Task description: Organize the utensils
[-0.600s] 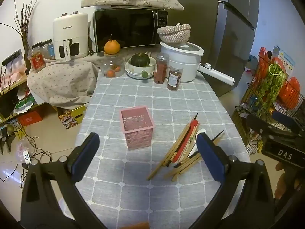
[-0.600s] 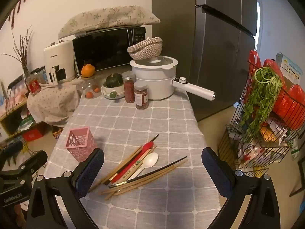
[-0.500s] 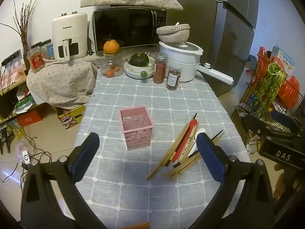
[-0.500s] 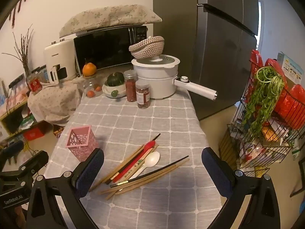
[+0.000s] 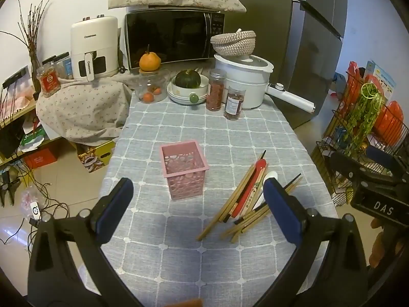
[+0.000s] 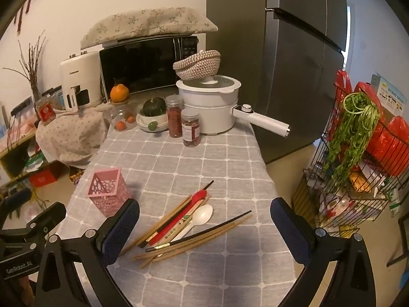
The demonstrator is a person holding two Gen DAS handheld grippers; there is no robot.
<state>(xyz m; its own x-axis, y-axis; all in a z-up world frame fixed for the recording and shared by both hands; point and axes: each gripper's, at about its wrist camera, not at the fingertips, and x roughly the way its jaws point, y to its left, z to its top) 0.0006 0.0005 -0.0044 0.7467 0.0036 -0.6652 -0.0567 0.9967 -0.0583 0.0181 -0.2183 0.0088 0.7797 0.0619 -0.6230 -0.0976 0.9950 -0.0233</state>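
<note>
Both tools hang above the near end of the bench [image 5: 204, 133], which is covered in a grey checked cloth, and both point downward at it. The left tool [image 5: 196, 209] has its jaws spread wide with nothing between the blue pads; the right tool [image 6: 204, 227] is likewise wide open and empty.

The pink holder [image 5: 184, 168] stands upright on the cloth, a perforated square basket with no utensil visible in it. Just to its right, apart from it, the utensils lie loose in a fan — several wooden chopsticks [image 6: 194, 240], a dark pair among them, a red-handled utensil [image 6: 191, 204] and a white spoon [image 6: 202, 216] with its bowl facing up. In the right wrist view this pile sits directly between the pads.

At the far end of the bench stand a white pot [image 6: 209, 107] with a long handle, two spice jars [image 6: 190, 128] and a bowl holding a green squash [image 5: 188, 79].
</note>
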